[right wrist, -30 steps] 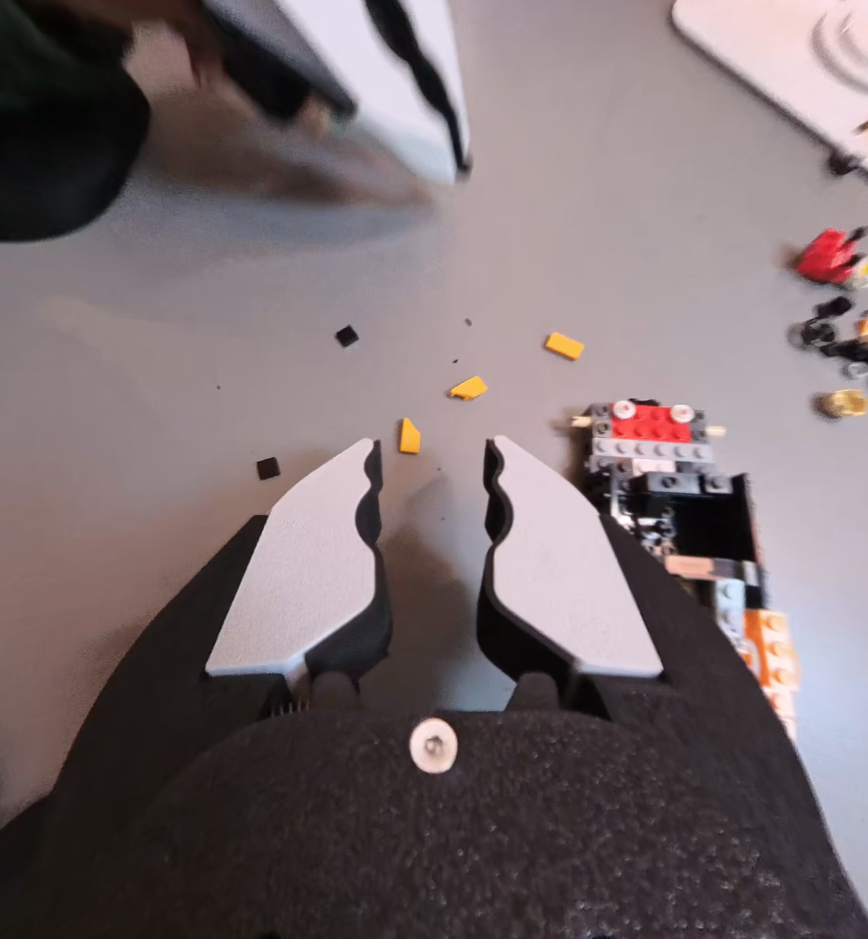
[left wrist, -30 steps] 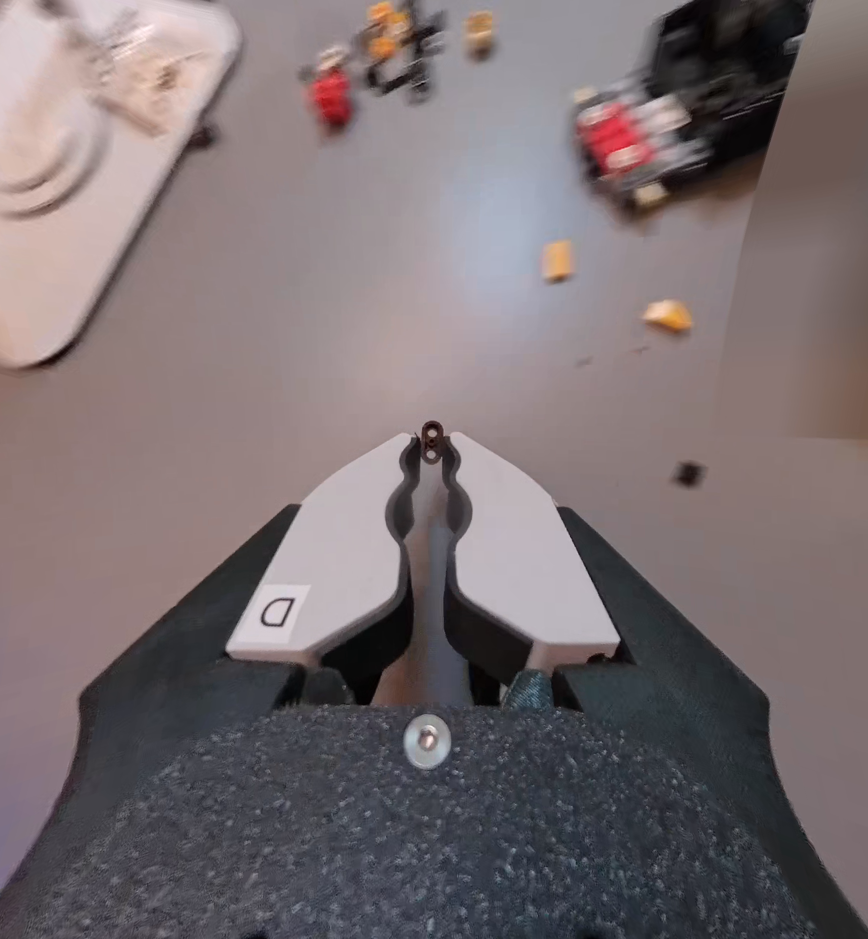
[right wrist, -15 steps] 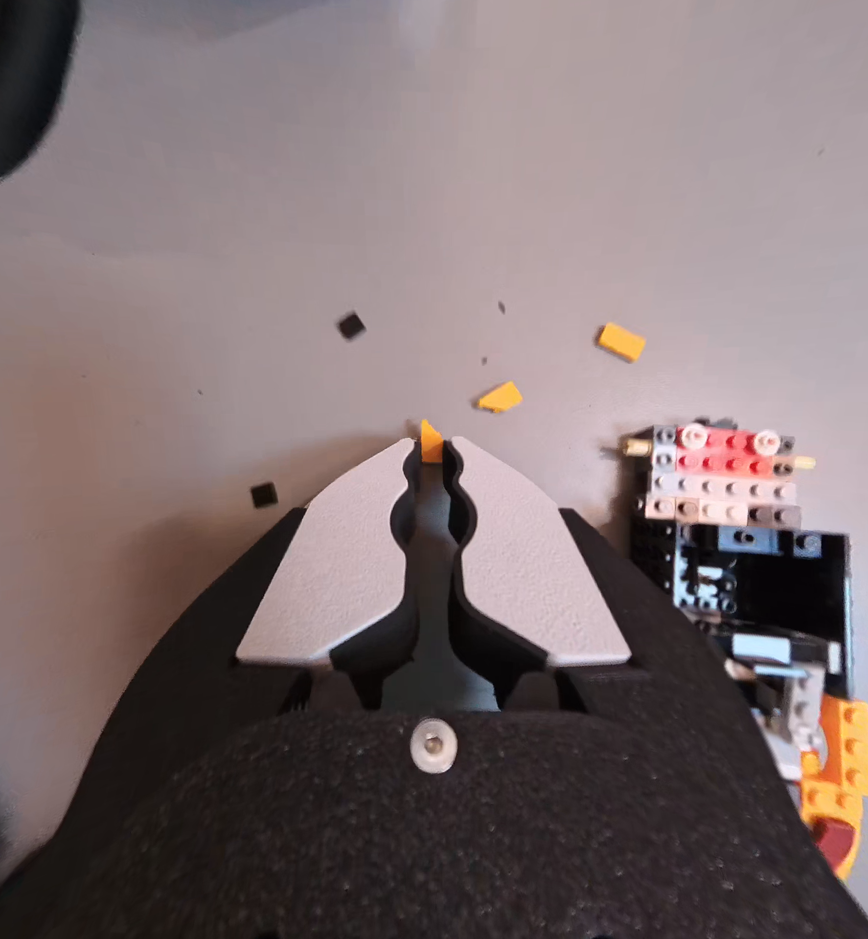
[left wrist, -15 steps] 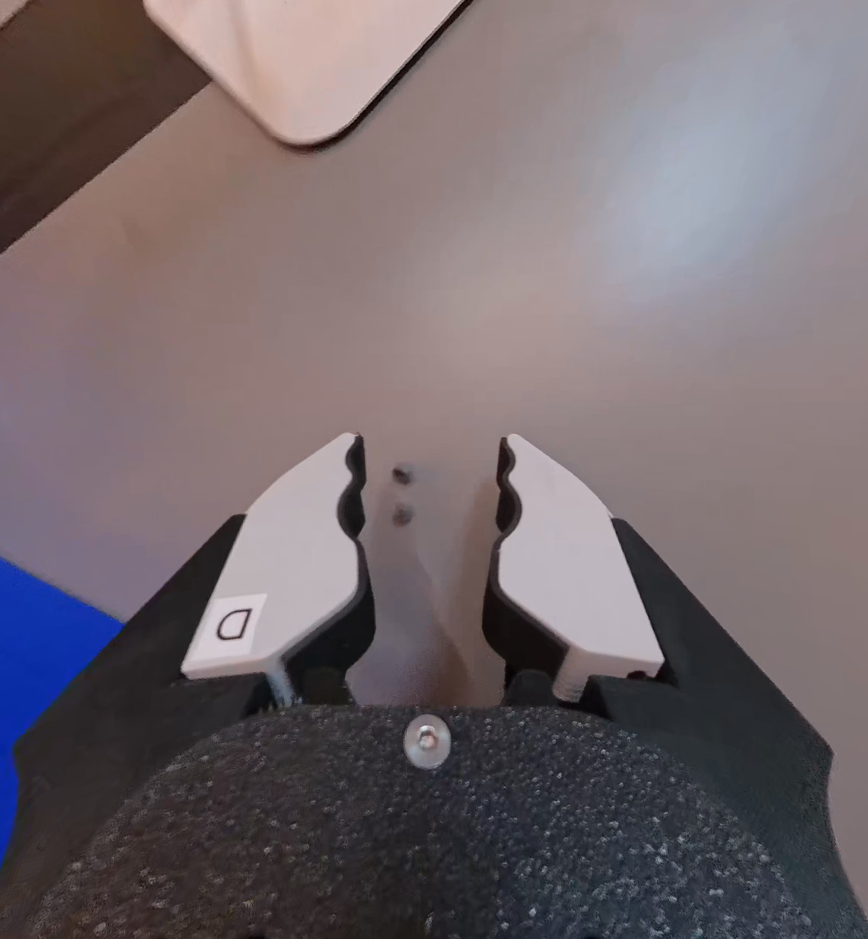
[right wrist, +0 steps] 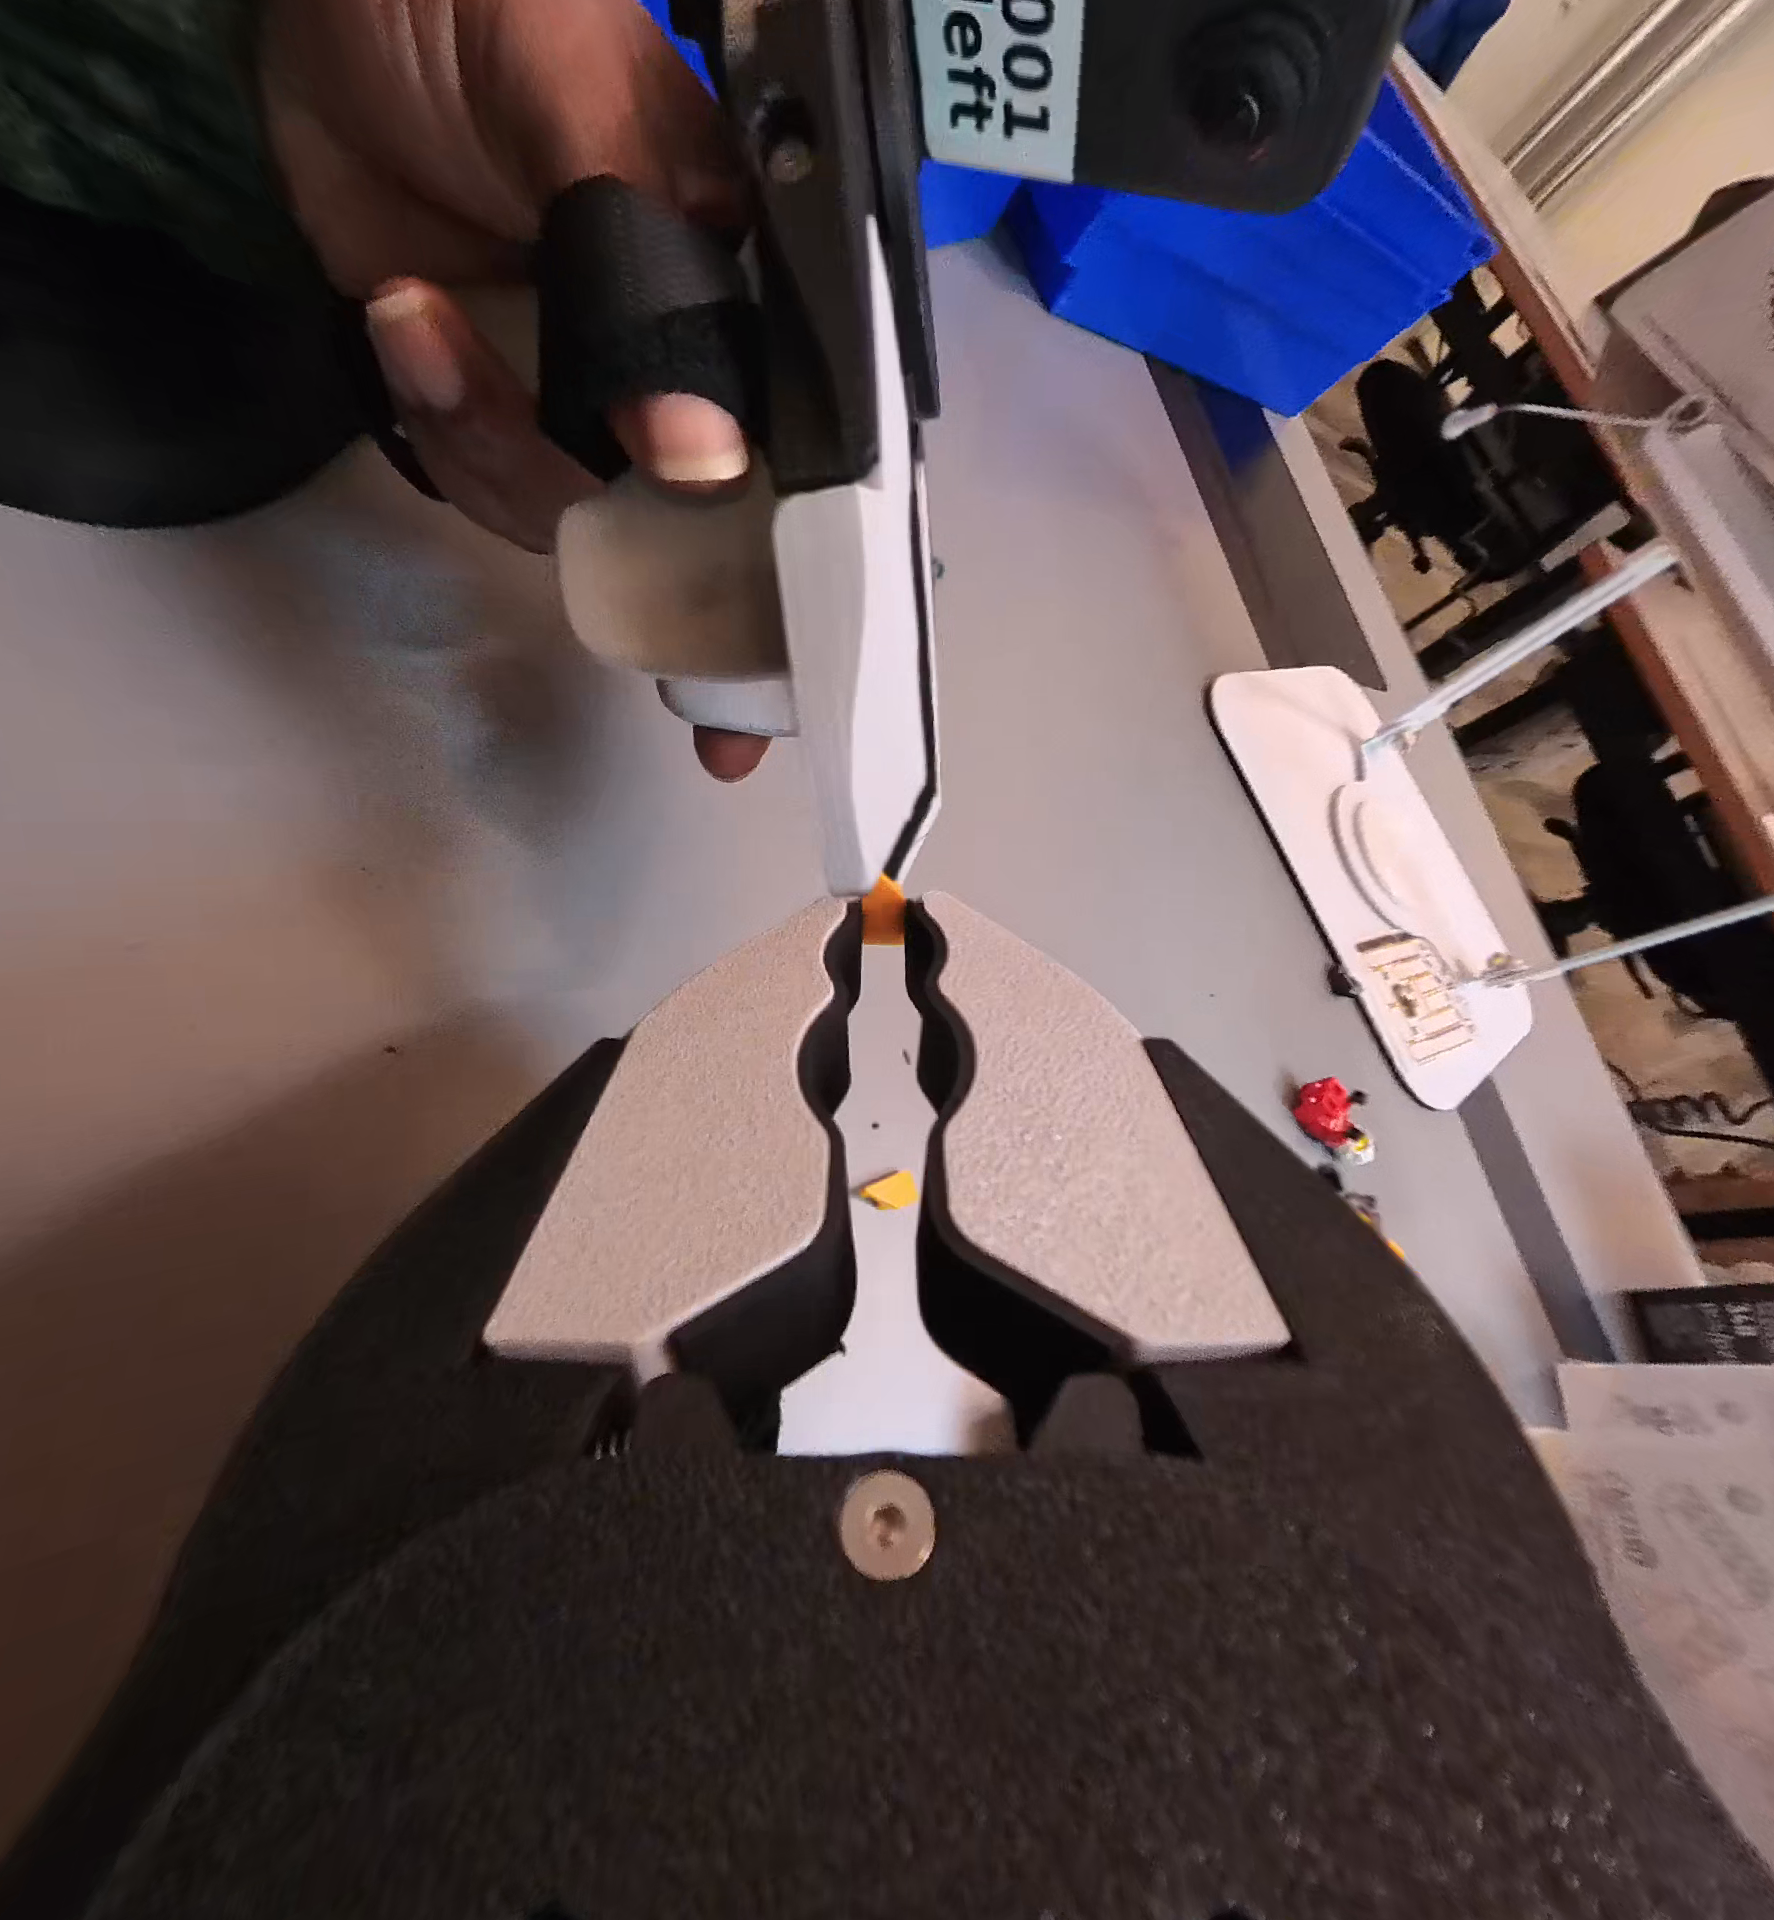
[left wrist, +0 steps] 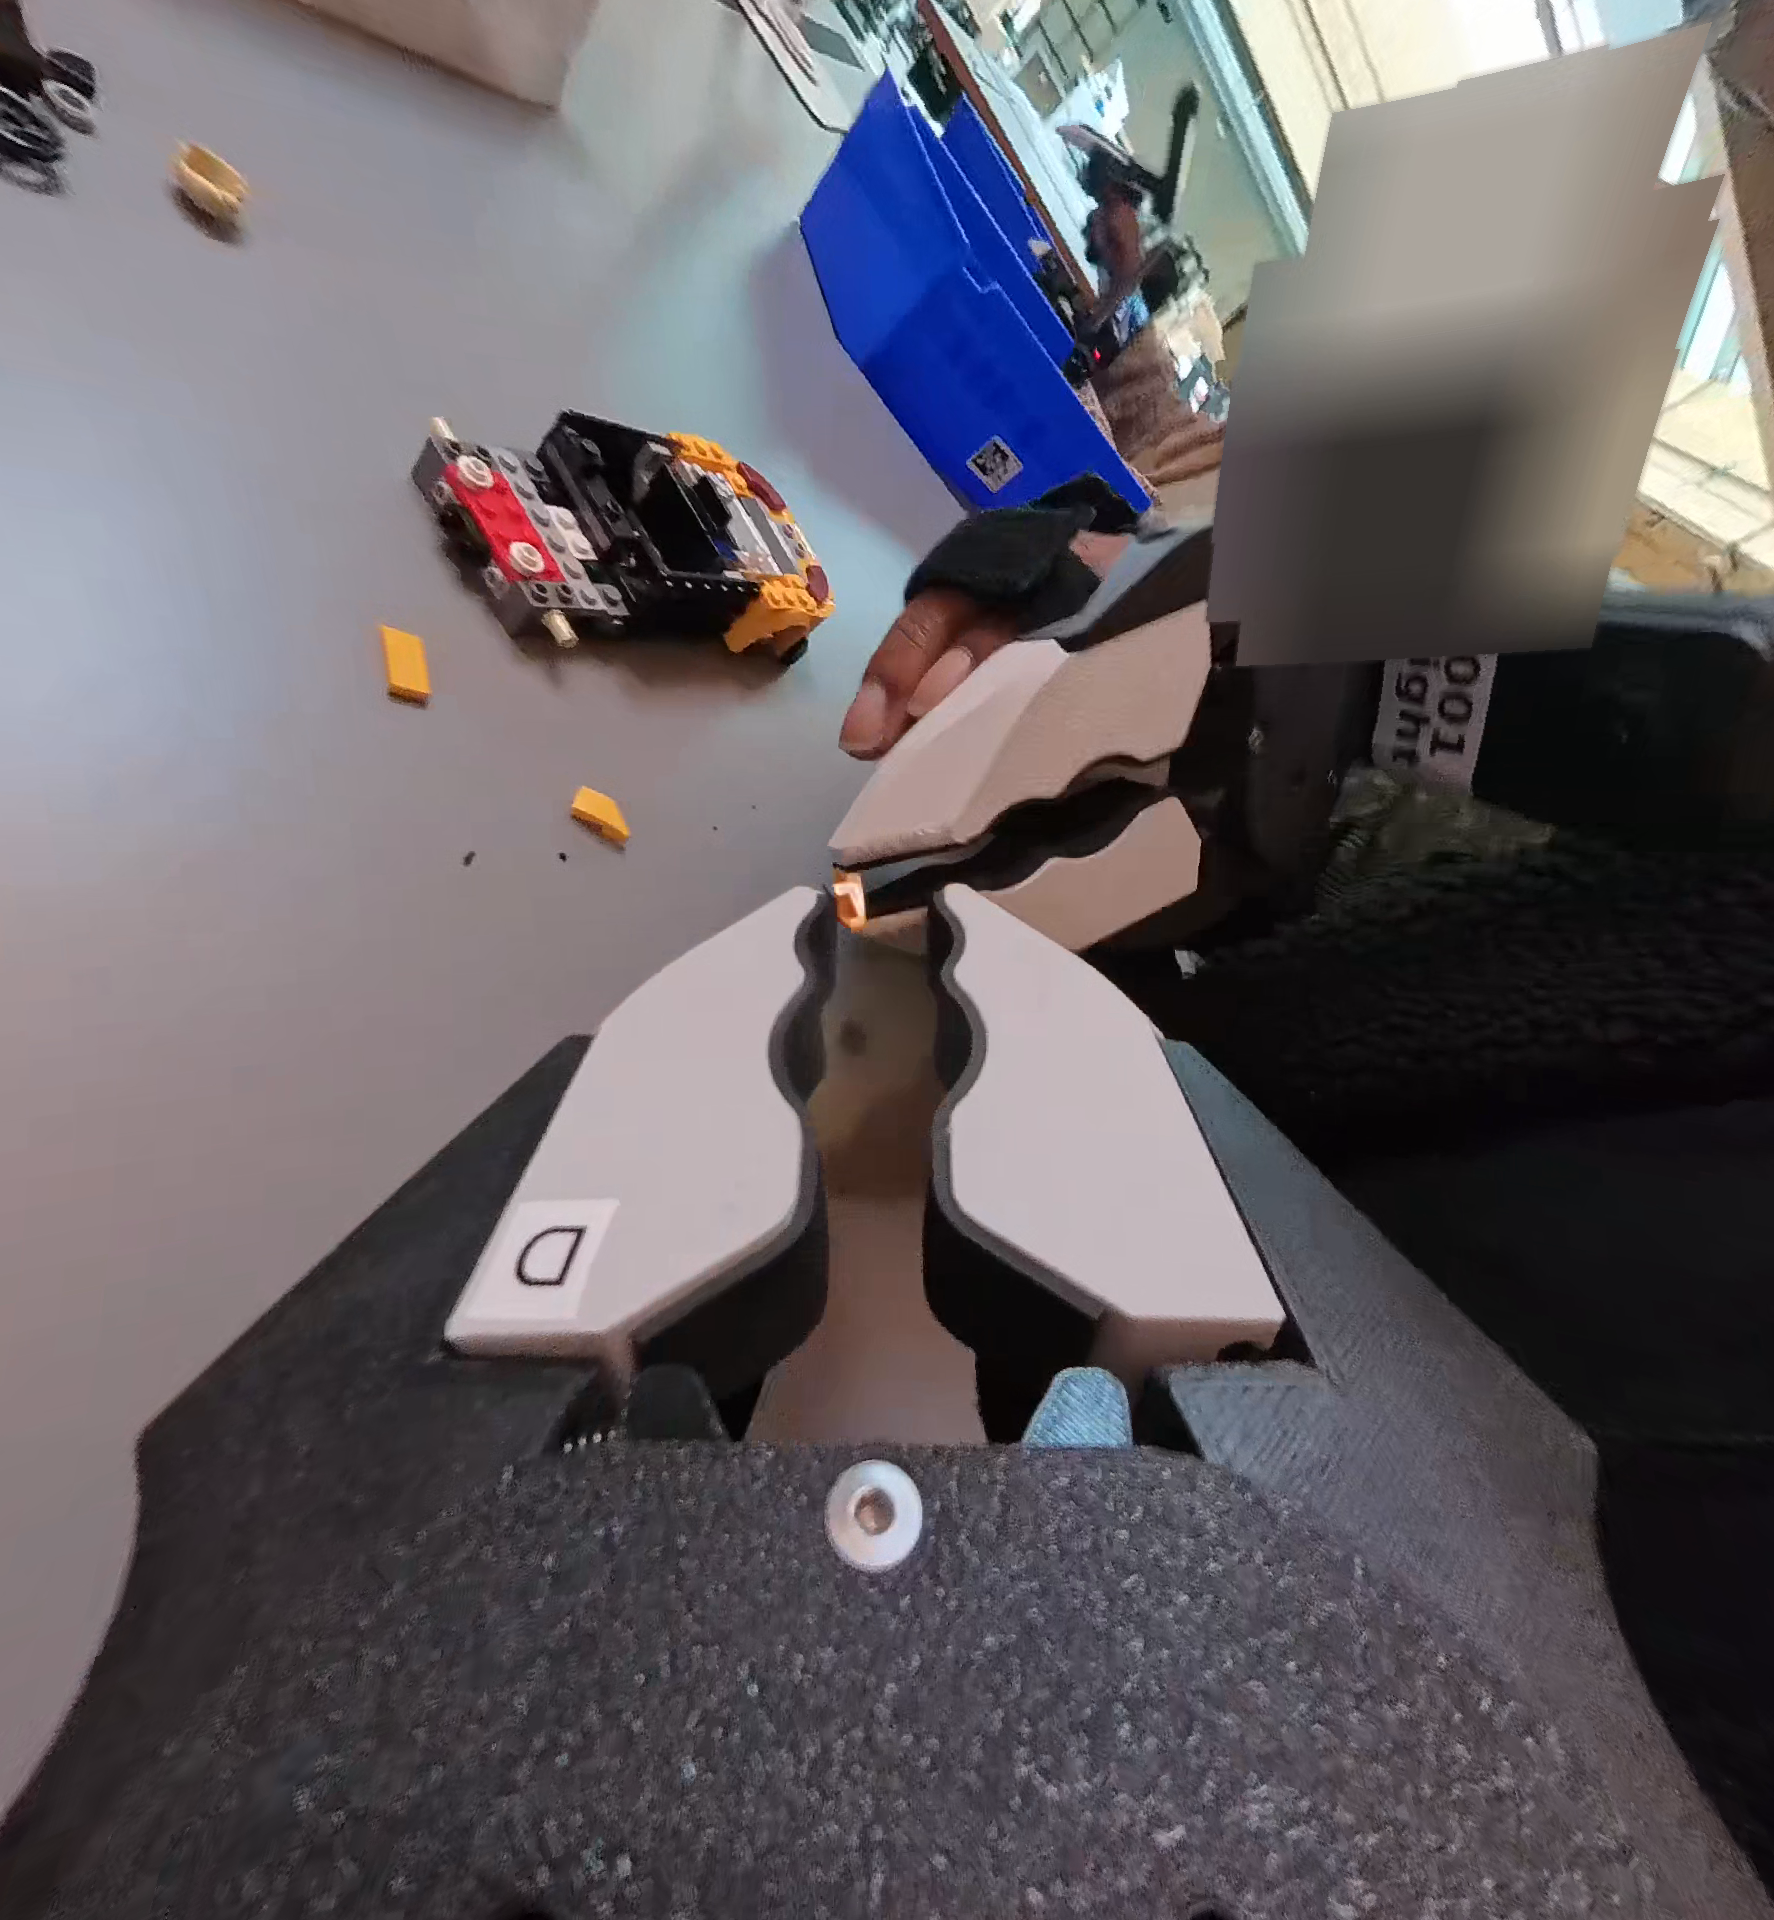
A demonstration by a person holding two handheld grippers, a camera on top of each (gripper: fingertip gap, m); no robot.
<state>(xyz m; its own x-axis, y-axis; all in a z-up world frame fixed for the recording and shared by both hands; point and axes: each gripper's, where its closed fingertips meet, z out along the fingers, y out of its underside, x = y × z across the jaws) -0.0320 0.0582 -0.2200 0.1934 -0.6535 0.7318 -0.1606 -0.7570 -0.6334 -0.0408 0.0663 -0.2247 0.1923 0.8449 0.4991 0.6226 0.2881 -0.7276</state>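
Orange brick piece (right wrist: pixel 883 920) now lifted, grippers together

A grey table (left wrist: pixel 187 987) carries a partly built brick car (left wrist: pixel 623 551). Two orange pieces (left wrist: pixel 405 663) lie beside it, and a white tray (right wrist: pixel 1382 883) sits farther off

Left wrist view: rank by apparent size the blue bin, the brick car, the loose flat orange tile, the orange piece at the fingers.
1. blue bin
2. brick car
3. flat orange tile
4. orange piece pinched in the right gripper, though partly hidden.
The bin sits farther away, so its true lead is probably bigger.
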